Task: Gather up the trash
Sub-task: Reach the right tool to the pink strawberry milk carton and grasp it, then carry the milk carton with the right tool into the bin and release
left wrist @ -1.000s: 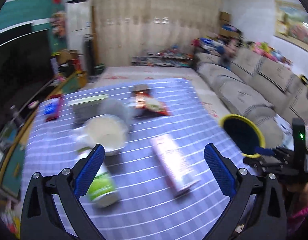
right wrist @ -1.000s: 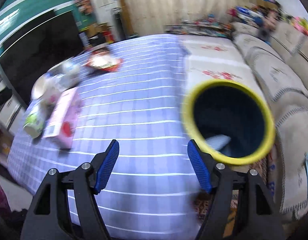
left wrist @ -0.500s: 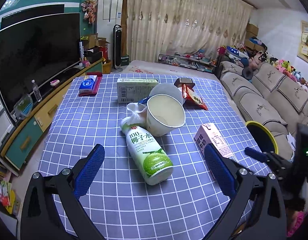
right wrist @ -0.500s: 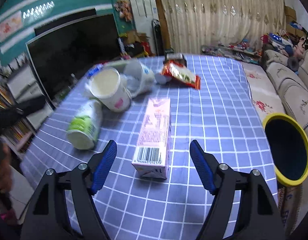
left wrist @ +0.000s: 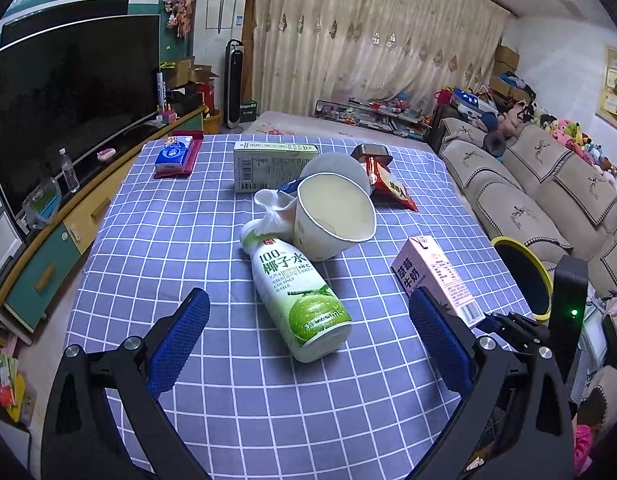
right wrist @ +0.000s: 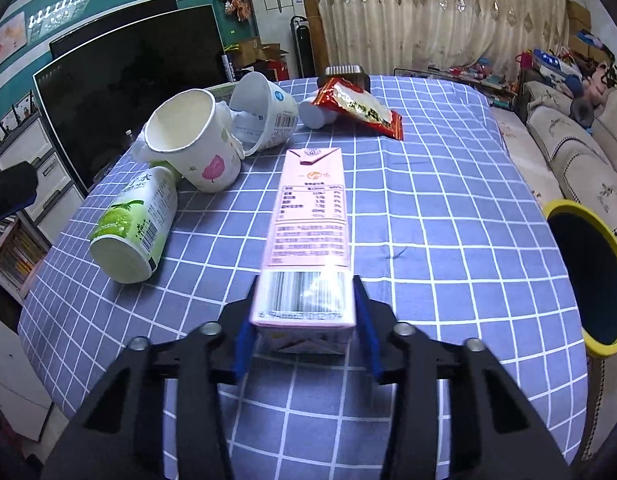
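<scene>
A pink milk carton [right wrist: 308,236] lies on the blue checked tablecloth [right wrist: 428,208]; my right gripper [right wrist: 304,324] is shut on its near barcode end. The carton also shows in the left wrist view [left wrist: 432,276]. My left gripper [left wrist: 308,340] is open and empty above the table, just short of a lying green coconut water bottle [left wrist: 296,292]. Behind the bottle lie a tipped paper cup [left wrist: 332,216], a white tub [right wrist: 264,112], a red snack bag [right wrist: 356,108] and a green box [left wrist: 272,164]. A yellow-rimmed bin [right wrist: 588,276] stands off the table's right edge.
A blue tissue pack [left wrist: 174,152] lies at the table's far left corner. A TV [left wrist: 68,92] and low cabinet run along the left. A beige sofa [left wrist: 548,184] runs along the right, behind the bin.
The right gripper swung from the bin to the pink carton and closed on its end. The left gripper's view settled over the bottle and cup, its jaws still open.
</scene>
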